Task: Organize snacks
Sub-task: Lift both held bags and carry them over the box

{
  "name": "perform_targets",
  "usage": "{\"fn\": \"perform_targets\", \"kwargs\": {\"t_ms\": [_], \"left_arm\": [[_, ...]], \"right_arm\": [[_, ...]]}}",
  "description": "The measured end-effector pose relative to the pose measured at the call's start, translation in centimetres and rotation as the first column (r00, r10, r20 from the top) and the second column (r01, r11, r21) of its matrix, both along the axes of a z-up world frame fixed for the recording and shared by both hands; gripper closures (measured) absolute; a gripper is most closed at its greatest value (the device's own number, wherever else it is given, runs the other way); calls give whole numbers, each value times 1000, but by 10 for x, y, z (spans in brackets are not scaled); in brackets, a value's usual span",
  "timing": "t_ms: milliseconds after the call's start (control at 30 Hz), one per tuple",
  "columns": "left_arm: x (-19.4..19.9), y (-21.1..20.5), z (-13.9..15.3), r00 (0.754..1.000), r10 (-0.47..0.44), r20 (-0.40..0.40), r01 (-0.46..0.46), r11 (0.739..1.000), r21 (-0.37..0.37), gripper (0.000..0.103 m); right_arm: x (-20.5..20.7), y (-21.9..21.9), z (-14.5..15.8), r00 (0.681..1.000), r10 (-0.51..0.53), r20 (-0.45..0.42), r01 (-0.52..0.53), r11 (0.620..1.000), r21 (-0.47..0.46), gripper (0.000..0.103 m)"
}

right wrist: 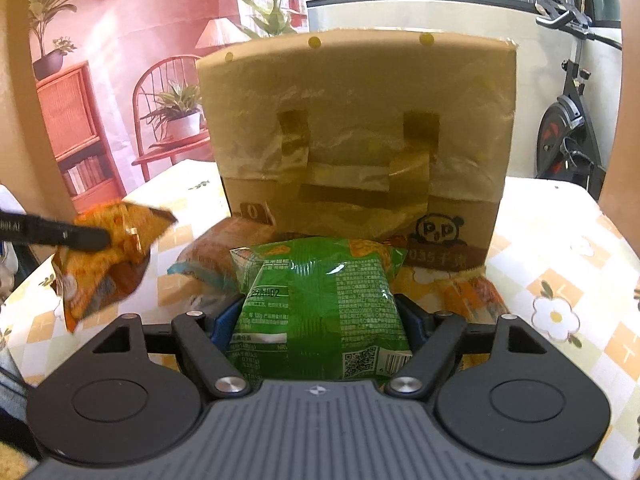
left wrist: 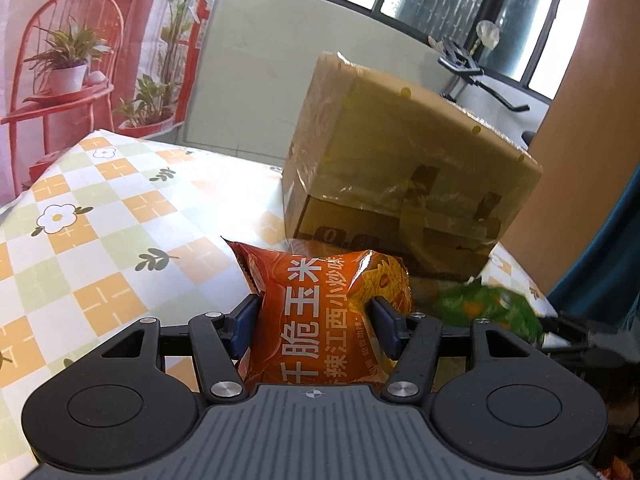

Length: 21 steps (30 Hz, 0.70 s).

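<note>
Left gripper [left wrist: 314, 320]: both blue pads press into the sides of an orange corn-snack packet [left wrist: 316, 312], pinching it at mid-height. The packet's long axis runs along the fingers, with the crimped top seal pointing away from the camera toward the box. Its lower end is cut off behind the gripper body, and the printed characters are only partly readable.

Right gripper [right wrist: 320, 316]: the jaws clamp a green snack packet [right wrist: 320, 300] across its width. The back panel faces up, showing a barcode, a QR code and fine print too small to read. The long axis again runs along the fingers, with the far seal toward the box; the near end is hidden under the gripper body.

In the right wrist view the left gripper's finger and the orange packet appear at the left edge, blurred, above the checked floral tablecloth [right wrist: 560, 280].

Further packets lie on the cloth at the foot of the box: a brownish one with a blue-edged seal [right wrist: 208, 256] and, probably, another orange one [right wrist: 468, 292], partly hidden by the green packet.

Behind them stands a taped cardboard box [right wrist: 356, 140], its raised flap facing the cameras. The interior is not visible, so any contents cannot be told.

An exercise bike [right wrist: 568, 120] stands beyond the table.
</note>
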<state>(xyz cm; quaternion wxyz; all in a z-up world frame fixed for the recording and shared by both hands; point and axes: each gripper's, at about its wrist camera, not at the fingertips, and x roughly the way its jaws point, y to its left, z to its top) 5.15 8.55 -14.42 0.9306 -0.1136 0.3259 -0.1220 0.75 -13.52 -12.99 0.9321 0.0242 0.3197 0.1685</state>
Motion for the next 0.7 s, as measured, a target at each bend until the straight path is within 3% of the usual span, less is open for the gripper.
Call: {"fn": "perform_targets", "kwargs": {"t_ms": [400, 567, 700], "left_arm": [[-6, -7, 10, 997, 32, 69, -29, 999, -40, 40], [1, -8, 27, 994, 14, 105, -10, 999, -31, 40], [14, -13, 61, 980, -25, 197, 26, 1000, -3, 40]], "right_arm": [[-21, -17, 5, 1000, 22, -14, -23, 999, -45, 24], [-21, -26, 30, 998, 2, 63, -1, 1000, -18, 25], [-13, -32, 64, 986, -15, 168, 11, 1000, 22, 25]]}}
